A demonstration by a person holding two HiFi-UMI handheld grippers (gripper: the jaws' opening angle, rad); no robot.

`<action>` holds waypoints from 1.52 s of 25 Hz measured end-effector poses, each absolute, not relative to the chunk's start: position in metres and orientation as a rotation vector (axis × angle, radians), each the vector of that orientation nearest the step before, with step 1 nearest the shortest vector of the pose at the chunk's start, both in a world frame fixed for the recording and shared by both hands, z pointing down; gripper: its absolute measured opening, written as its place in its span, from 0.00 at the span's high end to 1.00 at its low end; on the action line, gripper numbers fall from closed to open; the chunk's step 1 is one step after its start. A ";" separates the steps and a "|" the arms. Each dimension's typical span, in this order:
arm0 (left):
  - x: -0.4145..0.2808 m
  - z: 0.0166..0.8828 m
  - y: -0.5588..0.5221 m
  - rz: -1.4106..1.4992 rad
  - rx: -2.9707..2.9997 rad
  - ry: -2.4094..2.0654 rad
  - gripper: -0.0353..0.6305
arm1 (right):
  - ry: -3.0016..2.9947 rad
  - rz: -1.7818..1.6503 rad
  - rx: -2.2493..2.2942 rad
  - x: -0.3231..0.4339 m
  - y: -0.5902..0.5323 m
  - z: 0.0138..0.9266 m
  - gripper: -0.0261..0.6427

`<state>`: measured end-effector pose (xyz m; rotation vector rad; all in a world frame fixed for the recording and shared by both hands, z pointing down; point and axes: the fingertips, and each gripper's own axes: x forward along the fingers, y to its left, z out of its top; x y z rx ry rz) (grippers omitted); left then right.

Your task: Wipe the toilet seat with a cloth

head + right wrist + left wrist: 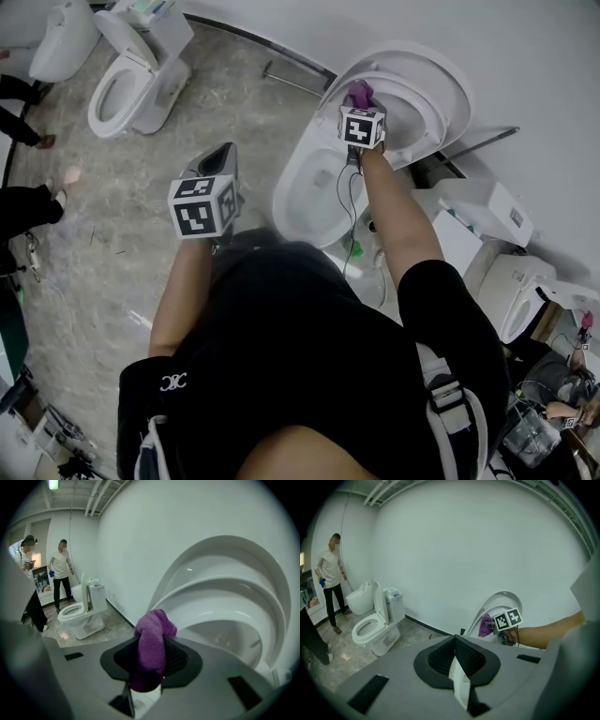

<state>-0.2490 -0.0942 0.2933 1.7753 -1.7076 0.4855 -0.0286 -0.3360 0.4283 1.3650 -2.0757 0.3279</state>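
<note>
The white toilet has its lid [448, 82] and seat [419, 111] raised against the wall, above the open bowl [302, 192]. My right gripper [358, 103] is shut on a bunched purple cloth [359, 91] and holds it at the raised seat's upper left edge. In the right gripper view the cloth [151, 637] bulges out between the jaws of my right gripper [150, 654], just in front of the seat [220, 599]. My left gripper [221, 159] hangs over the floor left of the bowl, away from the toilet. In its own view, the left gripper [455, 644] is shut and empty.
Another white toilet [122, 80] with a small bin beside it stands at the far left. A person [330, 576] stands near it, and two people [57, 569] show in the right gripper view. White fixtures and boxes [478, 220] crowd the right side. A cable runs down beside the bowl.
</note>
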 end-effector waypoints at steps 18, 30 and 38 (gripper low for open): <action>-0.281 0.339 -0.111 0.557 1.732 -1.608 0.93 | -1.923 0.282 1.474 -0.059 -0.375 0.474 0.78; -0.283 0.395 -0.138 0.603 1.760 -1.483 0.93 | -1.882 0.168 1.322 -0.081 -0.370 0.544 0.78; -0.290 0.439 -0.147 0.627 1.773 -1.429 0.93 | -1.862 0.169 1.327 -0.087 -0.364 0.583 0.78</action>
